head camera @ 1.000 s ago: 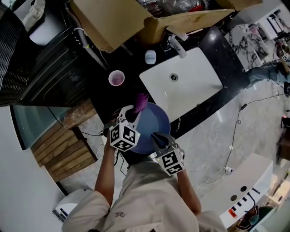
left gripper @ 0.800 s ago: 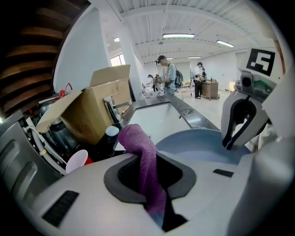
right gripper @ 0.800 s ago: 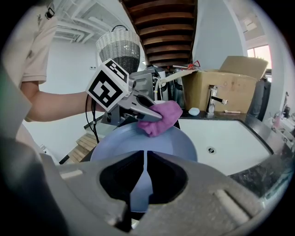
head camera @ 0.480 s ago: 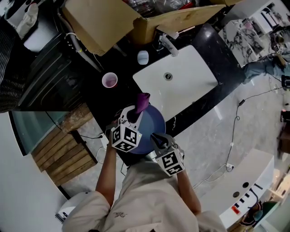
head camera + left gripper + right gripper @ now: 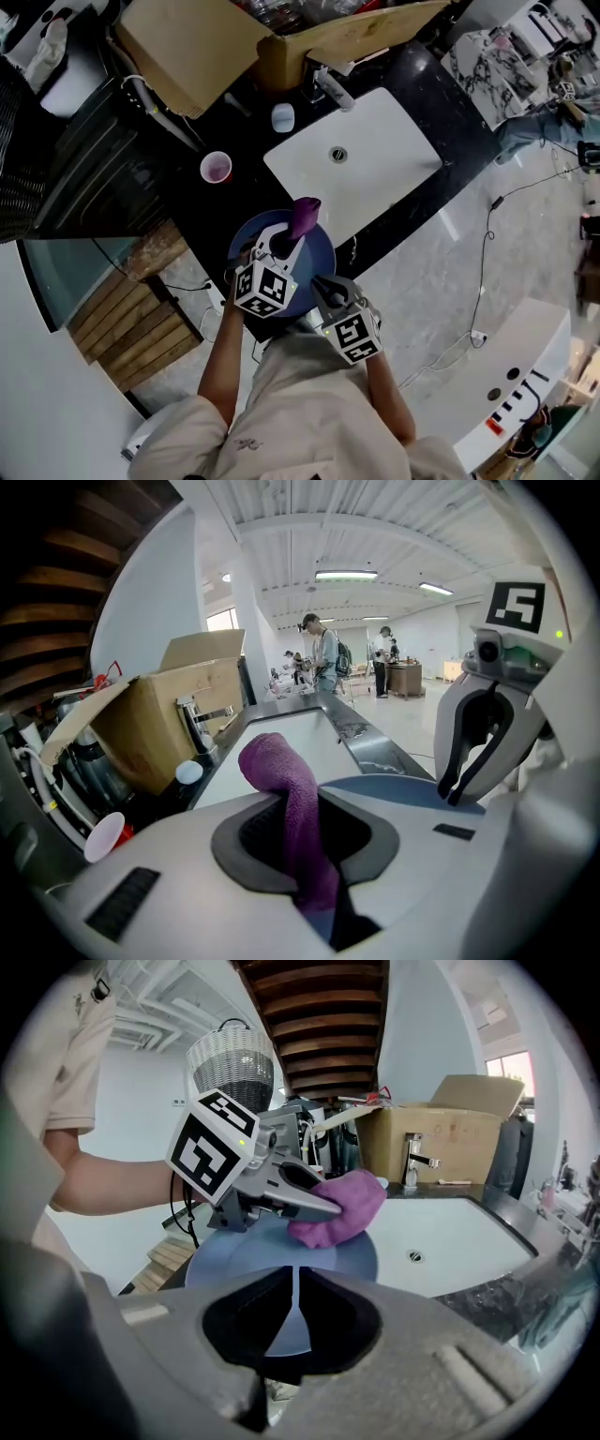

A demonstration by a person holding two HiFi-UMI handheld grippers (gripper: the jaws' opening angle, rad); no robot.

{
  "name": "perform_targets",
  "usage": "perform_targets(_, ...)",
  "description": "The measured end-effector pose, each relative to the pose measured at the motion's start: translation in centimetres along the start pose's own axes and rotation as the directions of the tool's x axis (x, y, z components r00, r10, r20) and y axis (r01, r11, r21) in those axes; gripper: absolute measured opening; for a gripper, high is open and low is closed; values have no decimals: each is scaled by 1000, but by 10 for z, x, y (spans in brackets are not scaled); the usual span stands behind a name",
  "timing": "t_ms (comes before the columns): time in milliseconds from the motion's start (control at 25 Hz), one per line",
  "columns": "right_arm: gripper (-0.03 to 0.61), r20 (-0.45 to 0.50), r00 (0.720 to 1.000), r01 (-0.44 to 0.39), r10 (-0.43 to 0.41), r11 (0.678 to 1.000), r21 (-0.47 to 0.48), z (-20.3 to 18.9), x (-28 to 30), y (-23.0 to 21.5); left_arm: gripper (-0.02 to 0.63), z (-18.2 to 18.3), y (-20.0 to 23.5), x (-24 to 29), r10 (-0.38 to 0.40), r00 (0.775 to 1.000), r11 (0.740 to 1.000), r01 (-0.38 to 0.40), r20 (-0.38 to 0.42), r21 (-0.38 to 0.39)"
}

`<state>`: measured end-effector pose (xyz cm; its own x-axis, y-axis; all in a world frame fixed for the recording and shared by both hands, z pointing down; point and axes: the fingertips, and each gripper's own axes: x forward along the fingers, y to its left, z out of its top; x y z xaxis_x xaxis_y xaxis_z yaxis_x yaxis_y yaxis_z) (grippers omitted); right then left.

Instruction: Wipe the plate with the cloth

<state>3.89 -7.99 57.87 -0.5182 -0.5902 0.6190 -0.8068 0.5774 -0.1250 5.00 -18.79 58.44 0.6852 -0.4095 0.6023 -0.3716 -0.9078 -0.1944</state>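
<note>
Shifted left over the dark table point(image 5: 225, 202) and away from the white sink point(image 5: 375, 173), the blue plate point(image 5: 319, 255) is pinched at its near rim by the right tongs point(image 5: 295, 1312). The left tongs point(image 5: 309, 855) clamp the purple cloth point(image 5: 305, 217) against the plate's far edge.

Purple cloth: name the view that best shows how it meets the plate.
Right gripper view: the cloth, held by the left tool, rests on the blue plate in side profile. The left gripper view shows only cloth clamped between jaws; the head view shows it small, from above.
</note>
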Motion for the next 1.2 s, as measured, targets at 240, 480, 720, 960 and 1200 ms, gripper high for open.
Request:
perform_targets(240,23,2,1000,16,-16,1000,21,-7,-4,0,57,7,-22,3,-64,997,997,63,33,36)
perform_targets(480,23,4,1000,25,-26,999,37,-10,-11,2,57,12,-43,3,-126,991,990,122,51,74)
perform_targets(720,23,-2,999,39,-39,998,56,-16,-16,4,57,13,-58,1,-164,985,983,159,56,95)
perform_targets(960,23,1,999,41,-41,998,50,-19,-18,8,57,10,-64,-2,-162,986,984,158,49,89)
perform_targets(1200,23,0,999,36,-36,998,50,-19,-18,13,57,1,-57,-6,-132,991,989,130,30,64)
